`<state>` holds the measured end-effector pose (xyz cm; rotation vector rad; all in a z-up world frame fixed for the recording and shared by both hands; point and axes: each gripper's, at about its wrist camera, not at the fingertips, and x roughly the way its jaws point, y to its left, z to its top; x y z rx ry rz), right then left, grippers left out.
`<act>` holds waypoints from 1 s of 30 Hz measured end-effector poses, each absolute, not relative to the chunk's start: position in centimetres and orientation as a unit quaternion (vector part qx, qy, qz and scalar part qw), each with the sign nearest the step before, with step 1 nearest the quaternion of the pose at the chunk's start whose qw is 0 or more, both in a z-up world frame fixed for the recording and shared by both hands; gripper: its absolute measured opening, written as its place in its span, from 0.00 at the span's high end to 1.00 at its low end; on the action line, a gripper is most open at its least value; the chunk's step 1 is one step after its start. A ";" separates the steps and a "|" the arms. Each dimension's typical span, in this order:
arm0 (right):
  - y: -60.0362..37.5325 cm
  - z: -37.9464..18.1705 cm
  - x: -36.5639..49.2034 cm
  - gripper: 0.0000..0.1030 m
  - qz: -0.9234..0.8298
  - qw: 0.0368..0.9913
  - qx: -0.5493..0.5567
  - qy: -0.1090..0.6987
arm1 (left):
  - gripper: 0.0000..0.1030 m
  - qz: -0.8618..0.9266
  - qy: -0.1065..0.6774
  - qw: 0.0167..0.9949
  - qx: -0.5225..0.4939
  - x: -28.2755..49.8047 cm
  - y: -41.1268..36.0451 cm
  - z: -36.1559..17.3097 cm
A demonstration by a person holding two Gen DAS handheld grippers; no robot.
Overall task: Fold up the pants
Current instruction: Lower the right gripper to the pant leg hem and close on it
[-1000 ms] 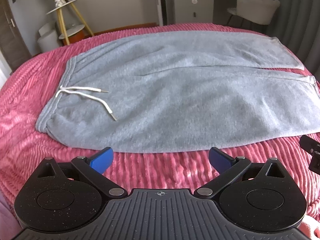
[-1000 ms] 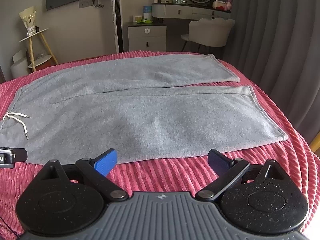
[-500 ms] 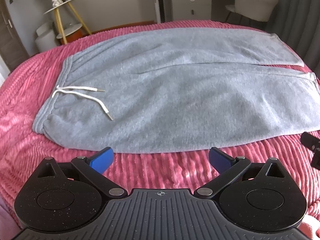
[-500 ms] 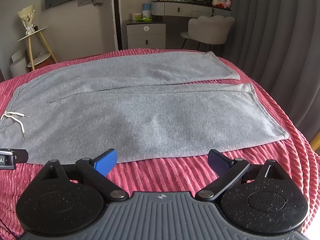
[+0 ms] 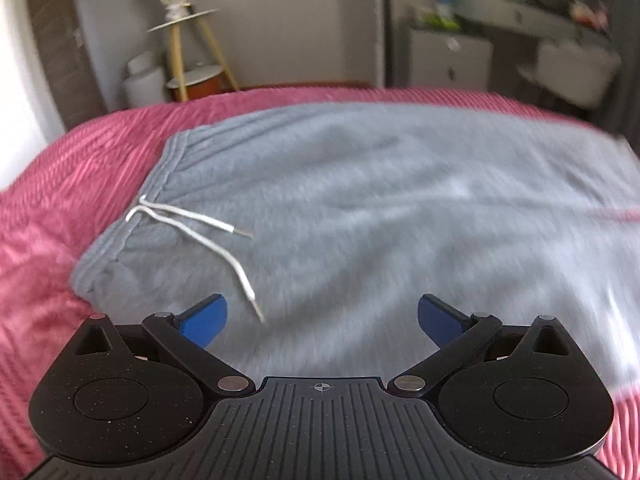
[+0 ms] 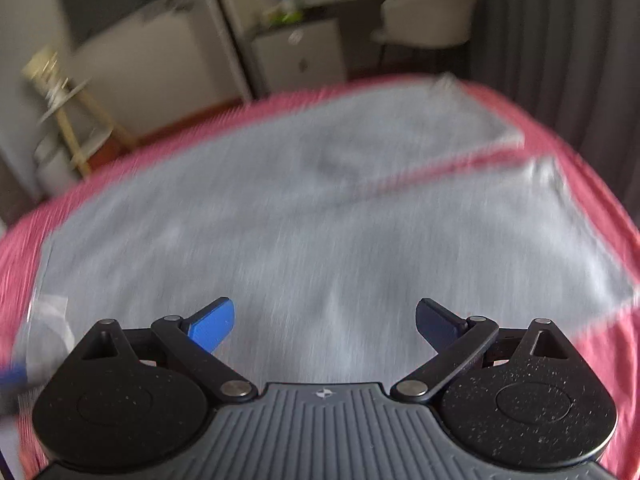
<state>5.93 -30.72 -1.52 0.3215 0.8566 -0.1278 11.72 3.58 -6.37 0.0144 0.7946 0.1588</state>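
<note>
Both grippers — left (image 5: pixel 322 320), right (image 6: pixel 324 322) — are advancing over pants (image 5: pixel 380 208), jaws spread | bedspread (image 5: pixel 80 160) is lying pink, room blurring.

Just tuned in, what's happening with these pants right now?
A person holds a gripper in each hand over grey sweatpants spread flat on a pink bedspread. The left gripper is open above the waistband end, near the white drawstring. The right gripper is open over the legs, which lie side by side toward the cuffs. Neither has gripped any cloth, and no fold has been made yet. Both views are motion-blurred.
</note>
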 end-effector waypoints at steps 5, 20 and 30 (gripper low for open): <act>-33.4 -1.0 18.4 0.06 -0.104 0.876 0.222 0.415 | 0.00 0.102 0.344 0.933 -0.025 13.8 6.5 -9.9; -36.9 -12.5 45.7 0.16 -0.252 0.837 0.257 0.412 | 0.00 0.140 0.286 0.948 -0.015 19.7 6.3 -17.0; -37.3 -16.0 47.2 0.05 -0.263 0.872 0.221 0.348 | 0.00 0.156 0.270 0.950 0.005 19.5 5.3 -17.7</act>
